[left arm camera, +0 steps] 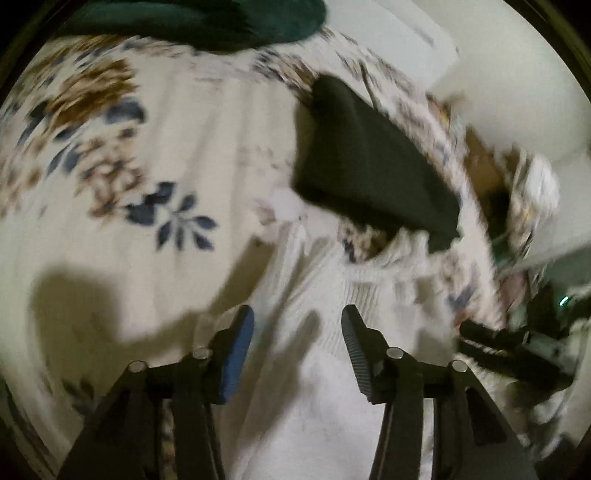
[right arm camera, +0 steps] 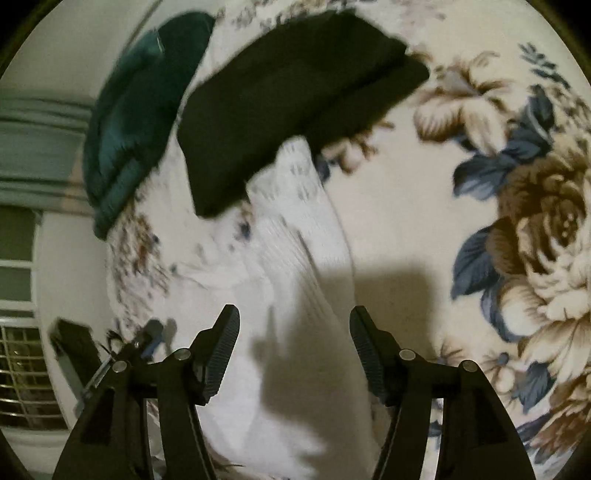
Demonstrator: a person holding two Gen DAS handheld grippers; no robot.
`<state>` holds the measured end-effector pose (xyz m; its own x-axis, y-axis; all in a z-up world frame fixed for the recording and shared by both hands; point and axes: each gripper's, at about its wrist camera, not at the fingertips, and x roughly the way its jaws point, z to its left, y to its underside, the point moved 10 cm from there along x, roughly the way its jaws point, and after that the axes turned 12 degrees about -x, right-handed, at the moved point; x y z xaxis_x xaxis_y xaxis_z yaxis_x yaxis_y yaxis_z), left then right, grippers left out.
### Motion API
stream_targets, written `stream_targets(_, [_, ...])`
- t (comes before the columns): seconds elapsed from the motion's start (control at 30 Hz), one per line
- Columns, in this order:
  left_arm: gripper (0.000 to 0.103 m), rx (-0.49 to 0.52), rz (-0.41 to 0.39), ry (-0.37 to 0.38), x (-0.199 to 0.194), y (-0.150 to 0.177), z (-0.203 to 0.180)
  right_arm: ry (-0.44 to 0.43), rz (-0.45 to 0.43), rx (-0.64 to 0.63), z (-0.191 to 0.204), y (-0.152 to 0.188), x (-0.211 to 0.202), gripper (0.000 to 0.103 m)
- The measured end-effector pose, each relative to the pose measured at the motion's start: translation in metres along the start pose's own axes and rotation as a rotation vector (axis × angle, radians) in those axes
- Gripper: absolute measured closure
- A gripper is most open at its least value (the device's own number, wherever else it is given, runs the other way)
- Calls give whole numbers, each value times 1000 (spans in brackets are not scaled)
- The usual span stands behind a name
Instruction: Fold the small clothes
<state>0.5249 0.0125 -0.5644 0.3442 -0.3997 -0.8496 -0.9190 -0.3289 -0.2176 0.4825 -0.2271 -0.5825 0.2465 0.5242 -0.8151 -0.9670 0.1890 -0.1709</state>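
Note:
A white ribbed knit garment lies on a floral bedspread; it also shows in the right wrist view. My left gripper is open and empty just above it. My right gripper is open and empty above the same garment. A folded black cloth lies beyond the white garment, and its near edge overlaps the garment's far end in the right wrist view. The other gripper shows at the right edge of the left wrist view.
A folded dark green cloth lies at the far edge of the bed, left of the black one in the right wrist view. The bed edge and a white wall are at the right. A window grille is at the left.

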Motion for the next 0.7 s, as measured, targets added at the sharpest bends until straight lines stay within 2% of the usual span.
stream_targets(0.03, [97, 21, -4, -23, 7, -1, -1, 11, -4, -3, -1, -1, 6, 94])
stream_targets(0.1, [97, 27, -10, -30, 10, -6, -1, 52, -16, 4, -4, -5, 10, 94])
stream_targets(0.17, [98, 17, -57, -10, -6, -17, -2, 61, -52, -5, 0, -9, 2, 95])
stream_targets(0.27, [98, -35, -102, 25, -27, -30, 4, 78, -106, -11, 8, -21, -16, 96])
stream_targets(0.37, [100, -87, -105, 25, -25, -46, 16, 82, -138, -10, 15, -37, -27, 96])
stream_targets(0.47, [100, -146, -60, 20, 3, -62, 29, 110, -135, 5, 13, -54, -21, 96])
stream_targets(0.53, [100, -147, 0, 17, 27, -65, 31, 166, -105, 25, -2, -64, -3, 96])
stream_targets(0.63, [96, -112, 50, 22, 33, -57, 27, 205, -21, 29, -14, -61, 21, 94])
stream_targets(0.7, [94, -92, 61, 21, 23, -49, 27, 186, 7, 28, -15, -56, 23, 89])
